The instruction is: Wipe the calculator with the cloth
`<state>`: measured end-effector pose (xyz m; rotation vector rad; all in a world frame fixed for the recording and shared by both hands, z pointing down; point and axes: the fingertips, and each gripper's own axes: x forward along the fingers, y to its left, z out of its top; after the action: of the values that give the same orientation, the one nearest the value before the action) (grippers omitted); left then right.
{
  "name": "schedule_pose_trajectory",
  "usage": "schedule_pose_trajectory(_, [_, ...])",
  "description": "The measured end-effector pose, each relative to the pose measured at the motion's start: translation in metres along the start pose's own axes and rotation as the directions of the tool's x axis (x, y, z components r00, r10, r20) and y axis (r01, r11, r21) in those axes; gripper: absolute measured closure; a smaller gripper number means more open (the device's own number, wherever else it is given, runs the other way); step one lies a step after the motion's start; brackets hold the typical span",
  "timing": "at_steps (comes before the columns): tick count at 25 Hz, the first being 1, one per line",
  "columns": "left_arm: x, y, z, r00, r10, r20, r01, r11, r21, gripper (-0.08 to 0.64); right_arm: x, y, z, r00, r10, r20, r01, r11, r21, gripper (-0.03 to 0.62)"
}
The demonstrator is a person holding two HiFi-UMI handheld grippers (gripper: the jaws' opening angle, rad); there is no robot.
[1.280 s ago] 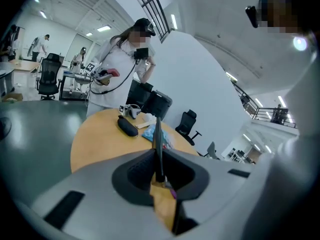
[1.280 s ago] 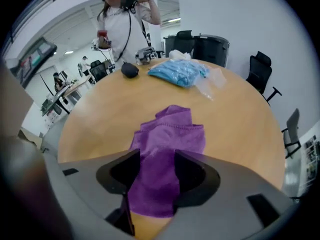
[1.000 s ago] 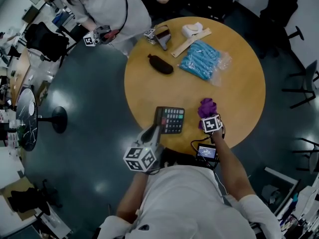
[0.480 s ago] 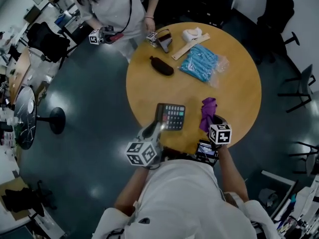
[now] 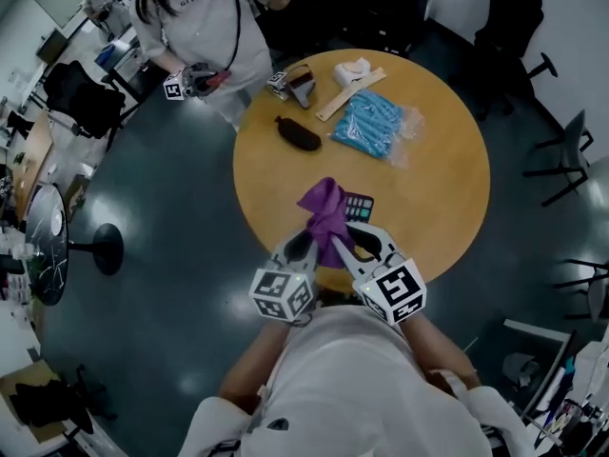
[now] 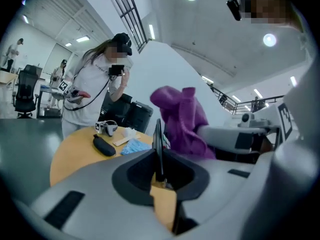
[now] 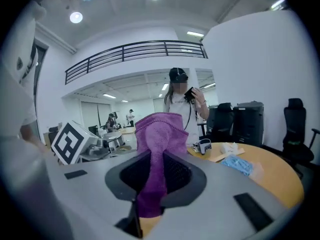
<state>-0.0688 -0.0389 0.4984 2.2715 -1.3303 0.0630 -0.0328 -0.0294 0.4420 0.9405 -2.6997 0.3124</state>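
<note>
Head view first: both claws are up over the near edge of the round table (image 5: 438, 188), which has a smooth, yellowish wood-look top. The left claw (image 5: 302, 244) is clamped on the calculator (image 5: 360, 207), a thin, flat, dark slab. In the left gripper view you get it edge-on, standing upright between the jaws like a blade, with a sliver of coloured keys on its right face.

The right claw (image 5: 354, 240) is pinching the cloth (image 5: 325, 213), and its jaws have just been closing with that cloth between them. It's purple, soft and nubbly, microfibre by the look of it. In the right gripper view it's bunched into a floppy peak above the jaws, with a tail hanging down through them.

From above, the cloth hides most of the calculator, and only a corner of keys peeks out on the right. The two are right beside each other, but I can't tell if the fabric actually touches the keys.

Further back on the table:
- a crinkly clear bag (image 5: 371, 122) of blue stuff
- a black oblong pouch (image 5: 298, 133)
- a pale flat wooden strip (image 5: 347, 91)
- a white lumpy thing (image 5: 351, 68) just past the strip

A second person (image 5: 200, 27) in a white top stands at the far edge.
</note>
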Motion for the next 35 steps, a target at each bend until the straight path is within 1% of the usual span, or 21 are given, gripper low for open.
schedule_pose_trajectory(2, [-0.001,-0.012,0.007,0.999,-0.043,0.029,0.043,0.999,0.012,0.511,0.005,0.005,0.000,1.000,-0.001,-0.012,0.000,0.999,-0.034,0.520])
schedule_pose_trajectory(6, [-0.008,-0.023,0.008,0.996,-0.083,0.044,0.085,0.996,-0.034,0.512,0.003,0.001,-0.008,0.998,-0.044,-0.054,0.040,0.997,-0.070,0.520])
schedule_pose_trajectory(9, [-0.013,-0.028,0.001,0.995,-0.097,0.028,0.099,0.993,-0.058,0.512,-0.002,0.000,-0.021,0.996,-0.050,-0.079,0.046,0.997,-0.056,0.521])
schedule_pose_trajectory(12, [-0.015,-0.029,-0.008,0.994,-0.105,0.014,0.106,0.991,-0.085,0.512,-0.007,-0.001,-0.031,0.993,-0.072,-0.090,0.068,0.996,-0.053,0.522])
schedule_pose_trajectory(17, [-0.015,-0.024,-0.013,0.995,-0.104,0.002,0.103,0.987,-0.121,0.512,-0.013,-0.018,-0.045,0.986,-0.120,-0.118,0.118,0.993,-0.022,0.520])
schedule_pose_trajectory(20, [-0.014,-0.022,-0.014,0.995,-0.101,0.001,0.101,0.987,-0.128,0.512,-0.019,-0.030,-0.052,0.979,-0.152,-0.132,0.151,0.988,-0.018,0.520])
schedule_pose_trajectory(24, [-0.016,-0.018,-0.006,0.996,-0.088,0.018,0.089,0.990,-0.114,0.512,-0.029,-0.050,-0.066,0.965,-0.210,-0.155,0.213,0.977,0.005,0.520])
schedule_pose_trajectory(27, [-0.019,-0.012,-0.001,0.997,-0.070,0.030,0.073,0.993,-0.097,0.512,-0.038,-0.070,-0.084,0.946,-0.257,-0.196,0.267,0.964,0.023,0.520])
schedule_pose_trajectory(31, [-0.021,-0.003,0.004,0.997,-0.058,0.041,0.061,0.994,-0.093,0.512,-0.052,-0.098,-0.107,0.920,-0.309,-0.243,0.339,0.936,0.094,0.520])
schedule_pose_trajectory(33, [-0.019,0.000,0.003,0.999,-0.043,0.020,0.044,0.998,-0.054,0.512,-0.062,-0.106,-0.101,0.916,-0.333,-0.224,0.364,0.925,0.112,0.520])
schedule_pose_trajectory(35, [-0.017,0.001,0.001,1.000,-0.027,-0.007,0.027,1.000,-0.006,0.512,-0.068,-0.100,-0.080,0.928,-0.331,-0.170,0.351,0.930,0.107,0.521])
